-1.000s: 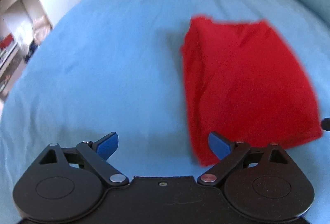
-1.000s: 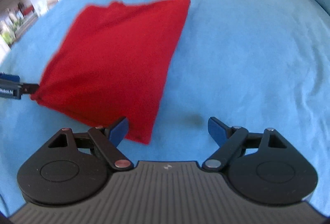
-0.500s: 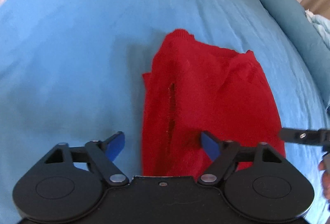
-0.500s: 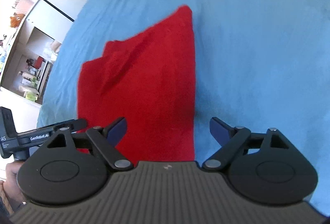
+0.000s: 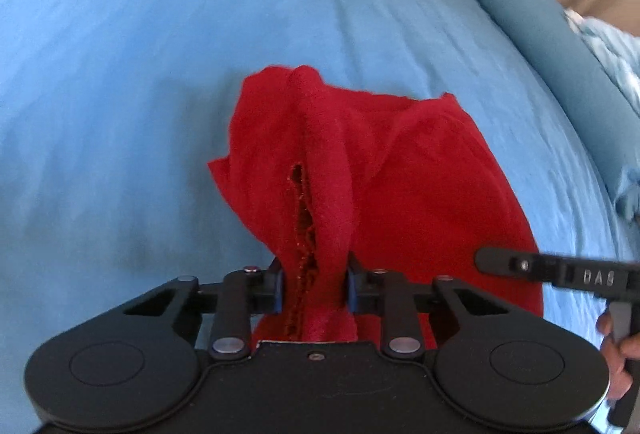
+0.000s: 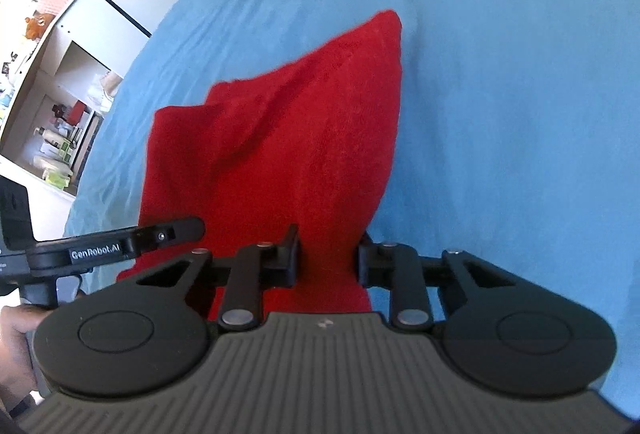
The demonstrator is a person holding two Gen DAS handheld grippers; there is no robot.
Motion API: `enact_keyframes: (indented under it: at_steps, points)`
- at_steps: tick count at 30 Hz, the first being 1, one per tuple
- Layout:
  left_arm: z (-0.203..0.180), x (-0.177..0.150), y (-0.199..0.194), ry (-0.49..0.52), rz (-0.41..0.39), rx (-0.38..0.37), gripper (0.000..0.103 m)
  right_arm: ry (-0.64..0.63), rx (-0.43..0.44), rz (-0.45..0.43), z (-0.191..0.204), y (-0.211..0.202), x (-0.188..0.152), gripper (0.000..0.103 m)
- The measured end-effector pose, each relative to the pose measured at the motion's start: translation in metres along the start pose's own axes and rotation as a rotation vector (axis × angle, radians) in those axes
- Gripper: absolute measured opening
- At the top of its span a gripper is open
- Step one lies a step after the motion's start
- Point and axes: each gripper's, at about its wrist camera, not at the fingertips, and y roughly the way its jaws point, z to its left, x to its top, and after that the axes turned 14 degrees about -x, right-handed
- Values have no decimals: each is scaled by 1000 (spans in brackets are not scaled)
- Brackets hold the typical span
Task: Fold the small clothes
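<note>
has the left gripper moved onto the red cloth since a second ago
Yes. The left gripper moved from the bare blue bedsheet rightward onto the red cloth; its closing jaws now pinch the near edge.

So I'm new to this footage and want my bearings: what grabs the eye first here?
A bright red garment lies on a blue bedspread, filling the middle of both views. The left claw is closing on its bunched near edge, where the folded layers gape in a slit, and the right claw is closing on the near edge at the other side. Shelves with bottles stand beside the bed.
</note>
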Motion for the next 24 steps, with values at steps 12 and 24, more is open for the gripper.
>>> enact_keyframes:
  at_steps: [12,24]
  points:
    - [-105,-61,-24,39,6,-32,30,13,19,-87,-52,-121,-48,39]
    - [-138,-120,16,34,66,69,38,43,-124,-31,-108,-122,-126,41]
